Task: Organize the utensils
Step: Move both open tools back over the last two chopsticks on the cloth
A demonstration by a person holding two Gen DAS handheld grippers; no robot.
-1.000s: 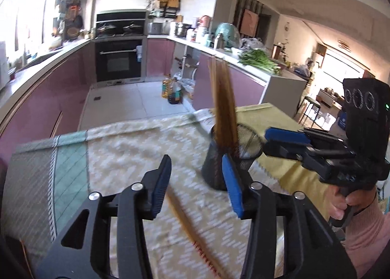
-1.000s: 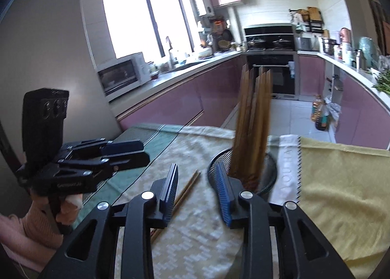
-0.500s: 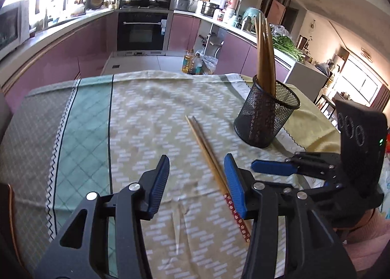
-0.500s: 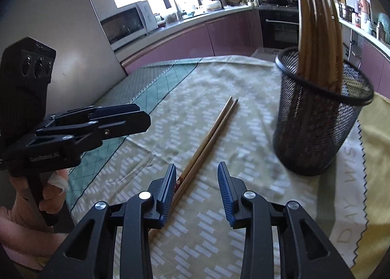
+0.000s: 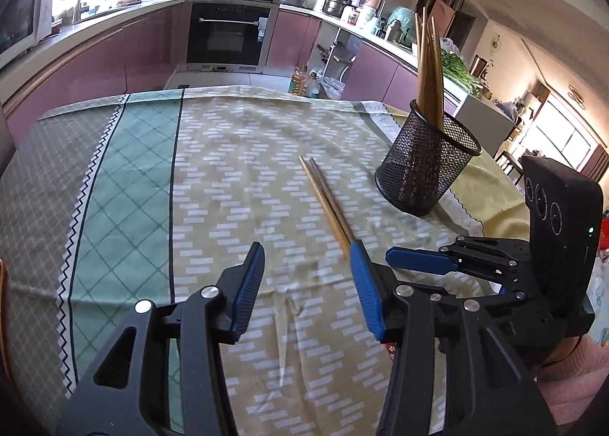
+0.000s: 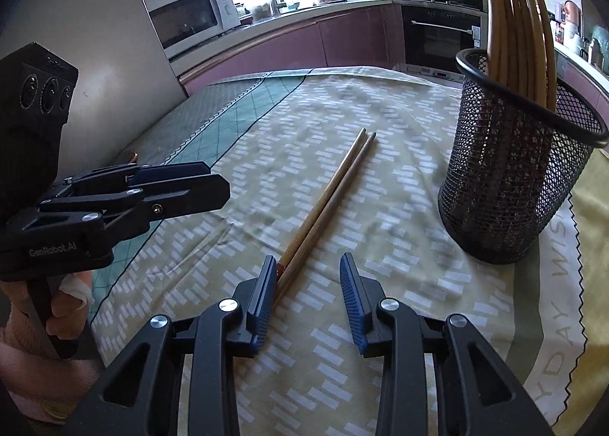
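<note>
1. A loose pair of chopsticks lies flat on the tablecloth, just left of the mesh holder in the right wrist view, tips pointing toward the far kitchen.
2. The holder stands upright on the cloth, already packed with a bundle of chopsticks leaning against its rim, which suggests the pair is the last to be put away.
3. The right gripper hovers low over the near end of the pair, fingers spread and holding nothing; the pair's decorated end sits just beside its left finger, likely lined up for a pinch.
4. The left gripper hangs nearby, left of the holder, also spread and empty, probably waiting clear of the pick.
5. The pair looks slim, brown and wooden, the two sticks side by side and touching along most of their length, with a darker patterned band at the thick end.
6. Lying so flat on soft cloth, they may be awkward to lift together.
</note>
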